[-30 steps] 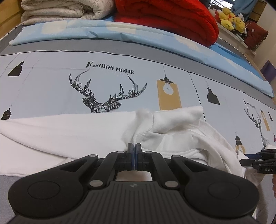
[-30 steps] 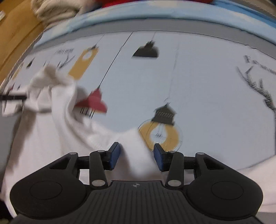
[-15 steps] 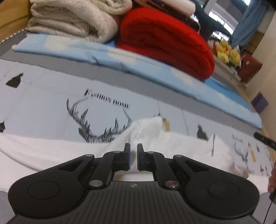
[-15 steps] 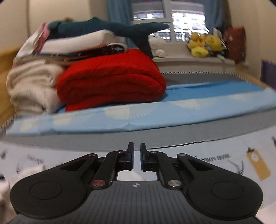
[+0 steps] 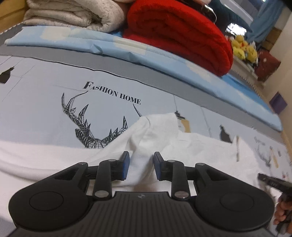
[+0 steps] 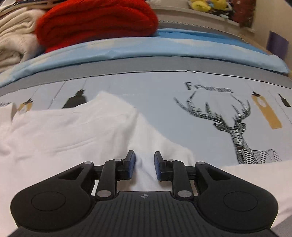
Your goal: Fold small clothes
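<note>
A white garment (image 5: 182, 145) lies crumpled on the deer-print bed sheet (image 5: 45, 109). One fold of it stands up in a peak. My left gripper (image 5: 141, 164) hangs low over the near part of the cloth. Its jaws are opening, and a ridge of white fabric runs between them without the pads pressing on it. My right gripper (image 6: 144, 164) hovers over the garment's (image 6: 63, 136) right part. Its jaws are opening too, with white cloth in the gap and nothing pinched. In the left wrist view, the right gripper's tip (image 5: 272, 182) and a hand (image 5: 282, 209) show at the right edge.
A folded red blanket (image 5: 182, 32) and a cream blanket (image 5: 73, 14) are stacked at the back on a light blue quilt (image 5: 127, 52). Yellow plush toys (image 5: 242, 47) sit on a ledge at the far right. Bare sheet stretches beyond the garment.
My left jaws went from shut to apart and the gripper sank toward the cloth. The right view swung from the blankets down onto the garment, and its jaws spread wider.
</note>
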A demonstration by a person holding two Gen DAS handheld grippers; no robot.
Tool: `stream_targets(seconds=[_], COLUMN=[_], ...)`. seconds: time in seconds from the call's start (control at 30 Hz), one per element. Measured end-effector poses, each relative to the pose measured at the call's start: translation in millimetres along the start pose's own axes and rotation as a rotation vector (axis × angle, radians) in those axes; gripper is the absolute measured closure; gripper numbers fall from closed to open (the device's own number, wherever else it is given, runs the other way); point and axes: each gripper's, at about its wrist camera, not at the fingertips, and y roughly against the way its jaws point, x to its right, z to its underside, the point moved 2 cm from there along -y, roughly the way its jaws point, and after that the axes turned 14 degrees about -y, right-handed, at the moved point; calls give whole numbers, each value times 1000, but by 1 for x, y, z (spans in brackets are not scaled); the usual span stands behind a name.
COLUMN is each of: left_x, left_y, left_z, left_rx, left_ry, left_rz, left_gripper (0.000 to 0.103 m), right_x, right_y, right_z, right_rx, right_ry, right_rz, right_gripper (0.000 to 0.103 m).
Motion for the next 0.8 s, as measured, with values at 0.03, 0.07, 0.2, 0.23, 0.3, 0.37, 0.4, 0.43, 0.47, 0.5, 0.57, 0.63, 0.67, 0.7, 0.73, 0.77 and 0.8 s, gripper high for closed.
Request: stream_targets(seconds=[0.03,0.07,0.2,0.23,0.3,0.37,0.4,0.43,0.47,0.5,0.57,0.63,0.67,0.7,0.73,0.77,0.8], left_x=[-1,-2,-2,0,7,11,13,14,15,17,22,27,30,32,34,37,40], left_y=[-9,-17,-35,-36,-31,-27,-25,-21,-16,-9,6,27,37,49,63,74,87], left_z=[0,0,0,-3,-7,-11,-12,-14,-15,-17,-22,-25,-27,-28,-27,-27,-25], left_rx=[-15,-33,-16,-4,42,49,43,43,47,53,70,95,102,109,119,127,136], left_ry=[-18,-30,-78,-96,-132,-144,-138,-129,-125,-128,-144,-150,-145,-138,-130,-126,-125], left_rz=[-16,-29,-52,-65,-85,-79,-71,-62,-53,-43,-33,-28,-24,-18,-5,11,25], left_gripper=[83,92,99,100,100,99,98,98,98,98,98,98,98,98,98,98,98], right_x=[2,4,4,6,13,23,30,38,49,60,81,104,115,130,146,164,182], right_y=[-3,-4,-8,-8,-10,-12,-14,-13,-10,-6,7,19,24,30,35,41,47], right_z=[0,-1,-4,-5,-10,-15,-16,-17,-19,-21,-25,-28,-27,-27,-25,-21,-18], right_rx=[-2,4,8,3,9,33,44,63,81,91,119,138,136,136,132,130,133], right_ry=[-7,-16,9,-1,-30,-69,-76,-99,-146,-204,-285,-336,-362,-404,-446,-491,-539], right_rz=[-3,-12,-26,-31,-36,43,108,150,155,133,99,103,111,119,129,148,170], right_gripper=[78,78,85,103,103,103,103,103,103,103,103,102,101,99,99,99,99])
